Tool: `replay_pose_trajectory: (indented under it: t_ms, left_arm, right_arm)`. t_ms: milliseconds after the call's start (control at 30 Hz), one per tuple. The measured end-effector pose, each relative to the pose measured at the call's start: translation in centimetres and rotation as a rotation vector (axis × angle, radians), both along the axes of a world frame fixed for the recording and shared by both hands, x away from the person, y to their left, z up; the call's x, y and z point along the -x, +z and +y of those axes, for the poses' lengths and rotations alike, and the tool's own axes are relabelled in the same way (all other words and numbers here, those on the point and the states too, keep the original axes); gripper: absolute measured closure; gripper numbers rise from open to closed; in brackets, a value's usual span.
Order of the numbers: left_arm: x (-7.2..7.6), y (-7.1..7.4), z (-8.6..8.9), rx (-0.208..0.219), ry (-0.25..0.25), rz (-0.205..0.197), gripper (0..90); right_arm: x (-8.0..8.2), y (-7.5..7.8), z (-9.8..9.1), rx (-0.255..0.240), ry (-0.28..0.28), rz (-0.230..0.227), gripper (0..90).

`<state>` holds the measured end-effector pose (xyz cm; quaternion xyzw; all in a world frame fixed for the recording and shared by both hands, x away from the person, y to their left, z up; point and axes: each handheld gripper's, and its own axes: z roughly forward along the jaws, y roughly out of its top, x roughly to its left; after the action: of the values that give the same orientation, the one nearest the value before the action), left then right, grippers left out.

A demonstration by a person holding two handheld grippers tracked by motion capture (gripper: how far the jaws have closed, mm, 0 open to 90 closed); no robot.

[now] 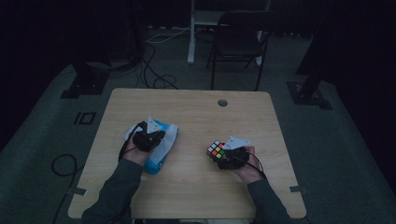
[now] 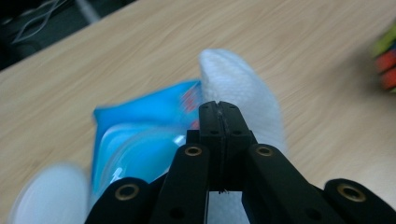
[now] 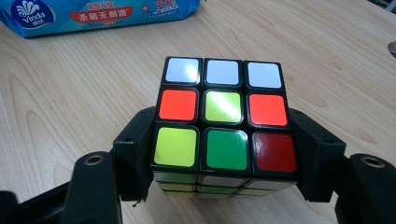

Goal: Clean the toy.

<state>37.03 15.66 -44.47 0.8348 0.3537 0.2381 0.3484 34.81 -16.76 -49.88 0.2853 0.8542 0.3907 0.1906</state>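
The left gripper [image 2: 219, 109] has its jaws pinched tight together on a white wet wipe [image 2: 238, 88], the thin sheet caught right at the tips and standing up out of the blue wipe pack [image 2: 140, 140]. From the high view that gripper [image 1: 148, 135] sits directly on top of the pack [image 1: 156, 161], which lies on the left half of the table [image 1: 196, 196] with its long axis running away from the person, tilted a little to the right. So the wipe rises straight up from the pack's opening toward the gripper: the pull, by the look of it, wants to go up and away along that line, not sideways across the pack.

Over on the other side, the right gripper [image 3: 226, 154] is clamped on a Rubik's cube [image 3: 224, 121], one jaw on each flank, white row farthest from the camera, and in the high view the cube [image 1: 215, 149] is held out toward the table's middle. The pack lies well apart from the cube, to its left. The left hand is plainly the nearer one to the wipes; the cube waits in the right, face up, likely for a wiping once the sheet comes free.
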Motion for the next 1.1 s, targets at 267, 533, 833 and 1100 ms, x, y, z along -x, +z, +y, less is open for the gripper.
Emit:
replay_pose_trajectory:
  t_ms: [267,533,833,1100]
  left_arm:
    - [0.4,0.3,0.0,0.031,0.008,-0.012,64.8]
    - [0.8,-1.9,2.0,-0.026,0.077,0.027,49.1]
    - [0.2,-3.6,2.2,-0.040,0.101,0.077,64.4]
    - [-0.1,-3.3,2.9,0.026,0.086,0.095,63.4]
  right_arm:
    - [0.3,0.0,0.3,0.004,0.013,-0.002,33.7]
    - [0.3,0.1,0.1,0.001,0.014,-0.002,33.6]
    - [0.5,0.0,0.3,0.007,0.023,0.000,33.7]
    - [0.6,-0.1,0.2,0.009,0.023,0.003,33.7]
